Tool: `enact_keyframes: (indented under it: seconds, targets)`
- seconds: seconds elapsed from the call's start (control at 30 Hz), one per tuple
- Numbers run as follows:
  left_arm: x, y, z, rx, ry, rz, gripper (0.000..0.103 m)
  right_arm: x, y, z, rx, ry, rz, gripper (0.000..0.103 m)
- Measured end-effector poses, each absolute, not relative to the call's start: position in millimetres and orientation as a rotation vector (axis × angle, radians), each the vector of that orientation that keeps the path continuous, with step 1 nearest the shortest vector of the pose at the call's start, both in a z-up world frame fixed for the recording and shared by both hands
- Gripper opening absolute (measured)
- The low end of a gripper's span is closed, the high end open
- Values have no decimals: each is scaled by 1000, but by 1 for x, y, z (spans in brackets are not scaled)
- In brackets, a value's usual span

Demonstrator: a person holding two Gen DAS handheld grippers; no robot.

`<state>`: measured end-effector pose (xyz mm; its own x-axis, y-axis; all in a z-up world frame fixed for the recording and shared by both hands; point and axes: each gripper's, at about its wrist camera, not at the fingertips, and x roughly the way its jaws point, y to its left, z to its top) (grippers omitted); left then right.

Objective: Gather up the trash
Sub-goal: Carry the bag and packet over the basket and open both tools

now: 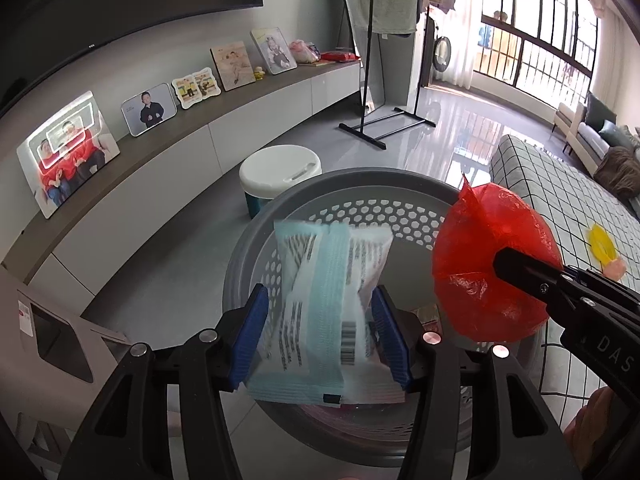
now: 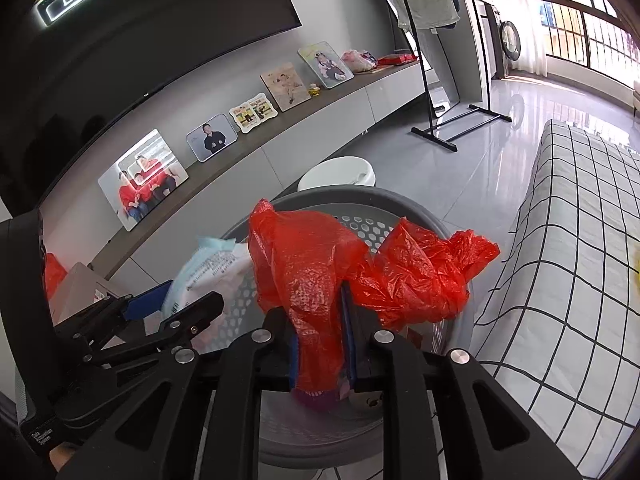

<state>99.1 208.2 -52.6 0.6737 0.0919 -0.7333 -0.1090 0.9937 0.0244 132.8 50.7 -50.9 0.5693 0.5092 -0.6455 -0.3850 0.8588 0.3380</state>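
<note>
We've got both tools right over the bin (image 1: 248,236): left tool (image 1: 320,332) pinching the wrapper (image 1: 328,280), right tool (image 2: 322,336) pinching the red bag (image 2: 312,280) nearer the bin's right rim.

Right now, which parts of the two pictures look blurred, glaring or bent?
Left wrist view: the pale blue wrapper is smeared by motion, and window glare washes over the glossy floor. Right wrist view: the red plastic bag looks sharp, while the fisheye bends the checked cover.

Both wrist views look steeply down, close over the same grey basket (image 1: 248,240)
</note>
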Motion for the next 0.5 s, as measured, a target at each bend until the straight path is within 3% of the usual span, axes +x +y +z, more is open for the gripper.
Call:
enact_keyframes:
  seconds: [0.13, 0.5]
  targets:
    - [95, 214, -51, -33, 812, 130, 68, 131, 52, -51, 158, 800, 523, 45]
    - [91, 221, -46, -56, 808, 142, 72, 129, 48, -49, 181, 792, 530, 53]
